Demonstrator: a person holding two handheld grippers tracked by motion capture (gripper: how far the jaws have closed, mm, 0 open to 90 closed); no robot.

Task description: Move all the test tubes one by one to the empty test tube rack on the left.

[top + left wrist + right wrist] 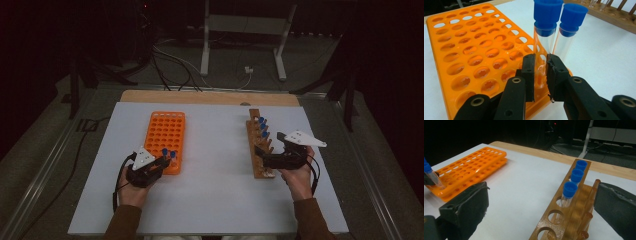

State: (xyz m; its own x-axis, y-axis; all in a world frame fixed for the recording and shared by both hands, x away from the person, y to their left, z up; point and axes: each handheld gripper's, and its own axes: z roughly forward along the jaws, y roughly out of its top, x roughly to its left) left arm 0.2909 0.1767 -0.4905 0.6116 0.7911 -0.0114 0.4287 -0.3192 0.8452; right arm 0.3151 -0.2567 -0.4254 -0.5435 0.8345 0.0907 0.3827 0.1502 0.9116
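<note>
While the left gripper (540, 75) pinches a blue-capped tube (543, 47) standing in the orange rack (469, 57) at its near right corner, seemingly to seat it, the right gripper (541, 212) waits wide open, holding nothing, around the wooden rack (564, 220) of remaining tubes.

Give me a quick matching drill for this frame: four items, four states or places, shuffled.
Items:
1. left tongs
2. right tongs
3. orange rack
4. wooden rack

States:
A. holds three blue-capped tubes in a row
B. open, jaws either side of the wooden rack's near end
C. shut on a clear blue-capped tube
D. has two capped tubes at its near corner

Pairs: 1-C, 2-B, 3-D, 4-A
</note>
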